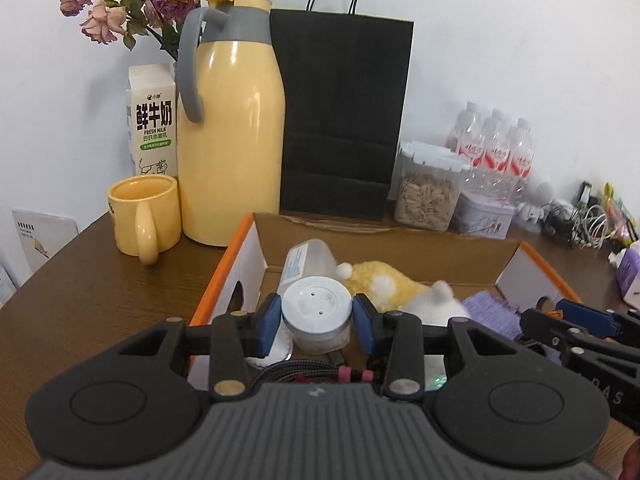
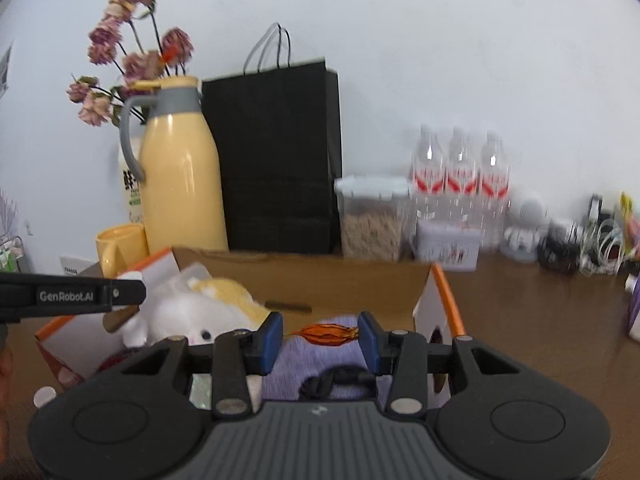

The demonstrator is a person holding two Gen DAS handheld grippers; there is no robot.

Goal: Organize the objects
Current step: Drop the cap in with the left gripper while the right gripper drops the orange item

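Left gripper point(image 1: 314, 316) clenched on a small clear jar with a white lid point(image 1: 314, 300); both blue pads sit flush on the lid's rim at 9 and 3 o'clock. The jar hangs over the near-left part of an open cardboard box point(image 1: 400, 252), which has orange-edged flaps. Right gripper point(image 2: 320, 338) holds an orange-brown dried pod point(image 2: 326, 334) between its pads, above a purple knitted cloth point(image 2: 308, 364) in the box's right half; whether the pads truly pinch it is hard to tell.

Risks, as a judgement:
- The jar is held only by its lid edge. A tilt could let it slip, or the lid could loosen and drop the grainy contents into the box.
- The pod looks brittle; a firmer squeeze may crush it.
- The two grippers work close together over one box, so they could knock each other.
- The yellow mug point(image 1: 144, 216) and tall yellow thermos point(image 1: 230, 120) stand at 10 to 11 o'clock of the box, near enough for a wide swing to tip them.

The box also holds a plush toy point(image 2: 188, 312) and a lying plastic bottle point(image 1: 308, 260).

Surface: dark brown wooden table point(image 1: 80, 300), crowded along the back. Plain white wall behind. Black paper bag point(image 1: 340, 120) at 12 o'clock, milk carton point(image 1: 152, 120) and dried roses point(image 1: 104, 16) at 10, seed container point(image 1: 428, 196), water bottles point(image 1: 496, 148) and tangled cables point(image 1: 580, 220) toward 2 o'clock.
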